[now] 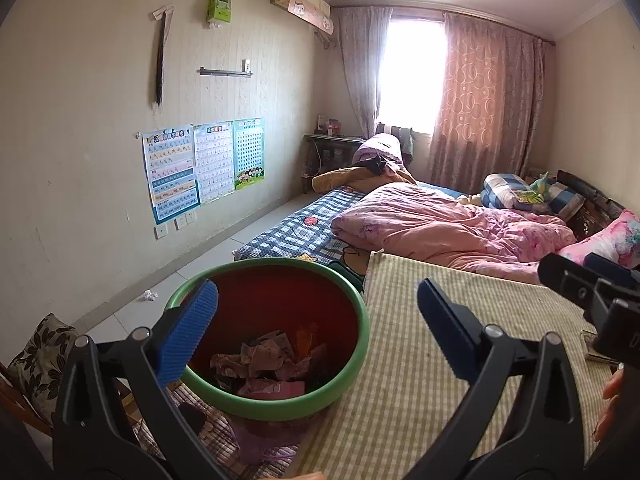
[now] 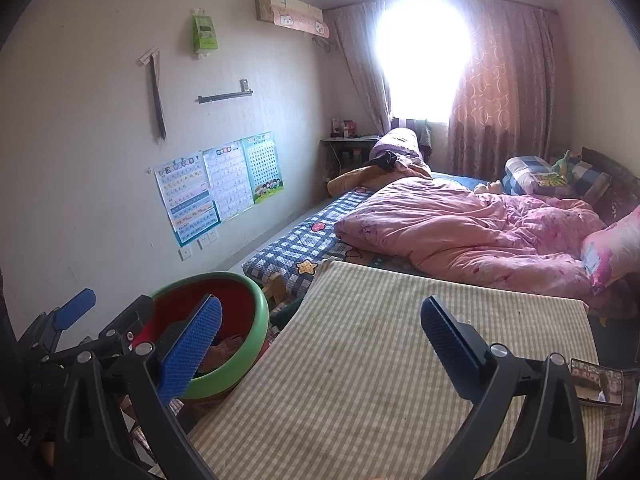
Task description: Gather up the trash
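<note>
Both claws gape wide and empty, left claw [image 1: 316, 320] over the green-rimmed red bin [image 1: 276, 400] holding crumpled wrappers [image 1: 260, 364], right claw [image 2: 320, 344] above the checked tabletop [image 2: 360, 360].

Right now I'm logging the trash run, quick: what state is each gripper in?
Left gripper: open, holding nothing, above the green-rimmed red plastic trash bin.
Right gripper: open, holding nothing.
</note>
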Motion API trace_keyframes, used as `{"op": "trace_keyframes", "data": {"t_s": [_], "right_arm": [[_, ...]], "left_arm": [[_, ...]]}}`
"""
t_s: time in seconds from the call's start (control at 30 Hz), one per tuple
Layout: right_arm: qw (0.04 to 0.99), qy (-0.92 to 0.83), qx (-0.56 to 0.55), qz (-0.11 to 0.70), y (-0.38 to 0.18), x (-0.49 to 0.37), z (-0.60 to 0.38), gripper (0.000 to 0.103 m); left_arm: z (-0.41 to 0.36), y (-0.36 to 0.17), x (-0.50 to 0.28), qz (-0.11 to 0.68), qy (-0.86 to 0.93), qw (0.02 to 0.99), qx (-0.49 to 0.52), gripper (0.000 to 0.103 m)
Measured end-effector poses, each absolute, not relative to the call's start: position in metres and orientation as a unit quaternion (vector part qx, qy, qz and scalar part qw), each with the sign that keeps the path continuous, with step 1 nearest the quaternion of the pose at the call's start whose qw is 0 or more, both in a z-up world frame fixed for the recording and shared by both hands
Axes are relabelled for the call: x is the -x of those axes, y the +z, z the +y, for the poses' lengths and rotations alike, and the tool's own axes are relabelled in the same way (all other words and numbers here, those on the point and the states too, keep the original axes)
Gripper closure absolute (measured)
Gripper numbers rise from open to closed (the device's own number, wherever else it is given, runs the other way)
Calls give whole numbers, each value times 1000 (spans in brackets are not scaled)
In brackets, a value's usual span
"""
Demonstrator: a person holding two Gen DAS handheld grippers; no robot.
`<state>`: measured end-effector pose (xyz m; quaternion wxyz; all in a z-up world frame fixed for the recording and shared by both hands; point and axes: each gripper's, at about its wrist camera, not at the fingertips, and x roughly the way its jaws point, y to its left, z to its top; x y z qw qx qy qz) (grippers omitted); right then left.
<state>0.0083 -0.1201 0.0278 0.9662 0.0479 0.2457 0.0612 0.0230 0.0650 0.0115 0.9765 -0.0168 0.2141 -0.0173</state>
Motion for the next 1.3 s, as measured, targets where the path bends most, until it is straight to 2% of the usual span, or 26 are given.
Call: {"op": "trace_keyframes", "data": {"t_s": [0.97,1.3], "right_arm": [[962,55,-62,261,25,0,-120,6],[952,3,-95,292,-11,1,-162,6]], "left_arm": [[68,11,-17,223,-43,974,20,5],[66,-6,-28,258,-40,965,29,5]]}}
